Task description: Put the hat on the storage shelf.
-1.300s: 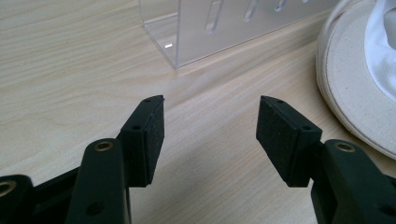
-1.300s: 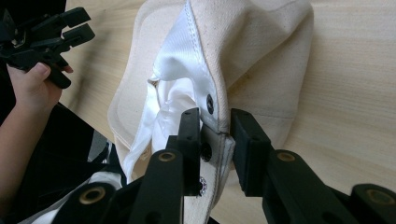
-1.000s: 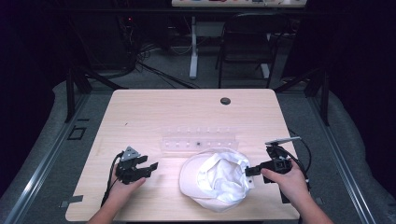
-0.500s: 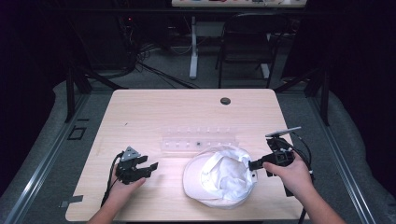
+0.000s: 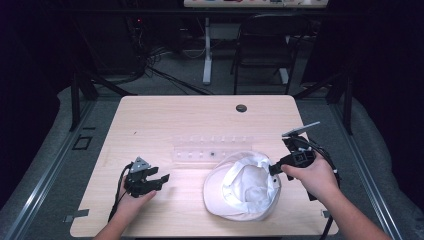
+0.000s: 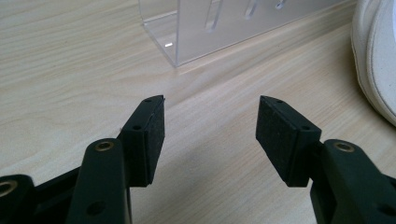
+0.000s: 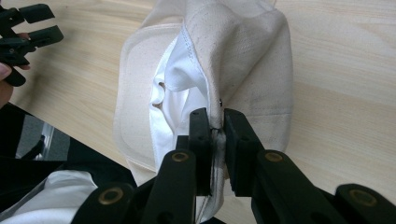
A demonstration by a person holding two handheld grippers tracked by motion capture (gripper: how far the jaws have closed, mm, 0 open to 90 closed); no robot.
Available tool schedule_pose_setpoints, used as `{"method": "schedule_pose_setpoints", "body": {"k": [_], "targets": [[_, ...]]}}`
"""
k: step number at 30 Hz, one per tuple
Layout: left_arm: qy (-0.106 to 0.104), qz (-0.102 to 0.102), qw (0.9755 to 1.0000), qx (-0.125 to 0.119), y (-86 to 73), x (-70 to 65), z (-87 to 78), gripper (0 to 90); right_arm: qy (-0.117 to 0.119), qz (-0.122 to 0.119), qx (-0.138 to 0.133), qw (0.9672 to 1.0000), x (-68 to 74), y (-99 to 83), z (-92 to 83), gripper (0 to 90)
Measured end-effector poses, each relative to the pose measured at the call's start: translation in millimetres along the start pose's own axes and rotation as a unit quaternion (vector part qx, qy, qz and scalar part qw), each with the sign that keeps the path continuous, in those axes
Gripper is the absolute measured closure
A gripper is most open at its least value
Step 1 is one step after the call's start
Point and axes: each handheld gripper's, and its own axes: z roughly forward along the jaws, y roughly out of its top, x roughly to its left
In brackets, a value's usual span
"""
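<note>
The white cap (image 5: pixel 244 189) is a cream cloth one with a shinier white lining, lying upside down near the front edge of the worktop (image 5: pixel 200 115), right of centre, so its hollow faces up. Its brim points toward the person. The back rim at its right side is lifted and pinched in the right claw (image 5: pixel 273 169), the cloth creased there.

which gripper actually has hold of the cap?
The right gripper, at the right of the high view: its jaws pinch the white cap at its edge. The left gripper sits open over bare table, apart from the cap.
</note>
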Motion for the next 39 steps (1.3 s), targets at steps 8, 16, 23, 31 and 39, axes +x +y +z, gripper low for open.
{"method": "schedule_pose_setpoints", "body": {"k": [8, 16, 23, 31, 39], "targets": [[0.0, 0.002, 1.0, 0.001, 0.0, -0.1, -0.3, 42.7, -0.001, -0.003, 0.011, 0.9999, 14.3, 11.3, -5.7, 82.2], [-0.002, 0.002, 1.0, 0.001, 0.0, -0.3, -0.3, 42.6, 0.042, 0.013, 0.016, 0.9989, 20.2, 22.0, -19.6, 82.2], [-0.003, 0.003, 1.0, 0.0, 0.1, -0.5, -0.4, 42.7, 0.085, 0.038, 0.011, 0.9955, 21.9, 27.3, -25.2, 82.2], [-0.002, 0.001, 1.0, 0.001, -0.1, -1.1, 0.1, 42.7, 0.14, 0.051, -0.008, 0.9888, 20.2, 28.6, -30.5, 82.3], [-0.002, 0.002, 1.0, 0.0, 0.0, -1.3, 0.1, 42.7, 0.177, 0.059, -0.028, 0.9821, 20.3, 28.6, -33.9, 82.4]]}}
